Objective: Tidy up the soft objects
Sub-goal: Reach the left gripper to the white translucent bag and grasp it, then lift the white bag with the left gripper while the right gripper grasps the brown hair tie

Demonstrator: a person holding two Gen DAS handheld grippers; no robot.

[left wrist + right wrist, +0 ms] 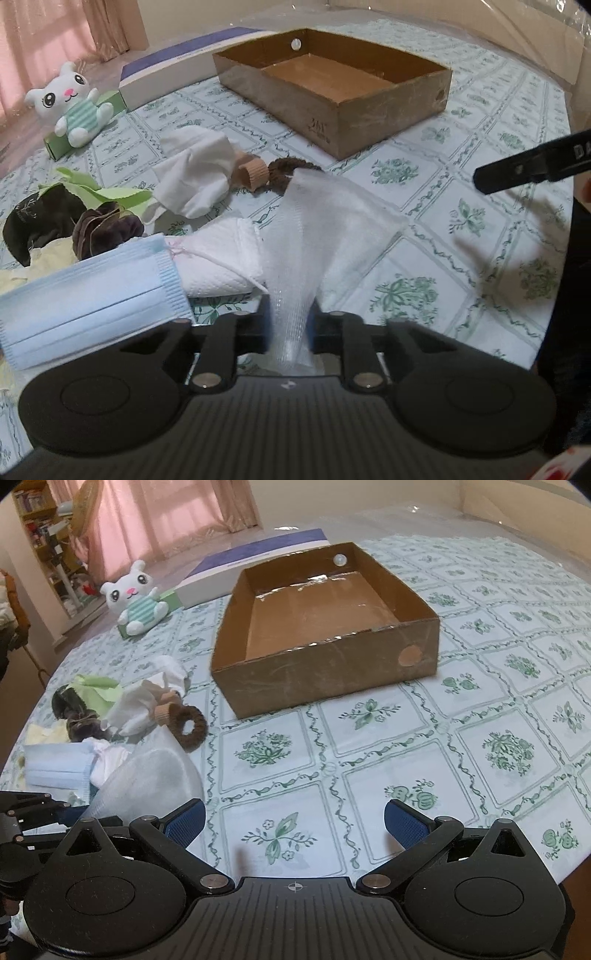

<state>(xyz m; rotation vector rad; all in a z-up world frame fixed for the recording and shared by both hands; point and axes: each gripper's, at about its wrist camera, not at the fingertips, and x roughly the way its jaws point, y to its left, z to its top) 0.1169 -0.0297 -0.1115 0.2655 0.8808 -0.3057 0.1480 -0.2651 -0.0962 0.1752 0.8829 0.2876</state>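
Note:
My left gripper (290, 314) is shut on a thin white mesh cloth (332, 221), whose bunched end is pinched between the blue pads while the rest fans out over the table. The same cloth (147, 775) shows at the lower left of the right wrist view. My right gripper (295, 816) stands open over bare tablecloth with nothing between its fingers; one of its black fingers (517, 171) pokes in from the right of the left wrist view. An empty open cardboard box (388, 122) (314, 679) stands beyond both grippers.
A pile lies to the left: blue face mask (92, 302), folded white towel (221, 258), crumpled white cloth (195, 177), brown scrunchie (192, 723), dark velvet scrunchie (107, 229), green cloth (110, 192). A plush rabbit (74, 107) lies on a green box near a purple-white box (177, 66).

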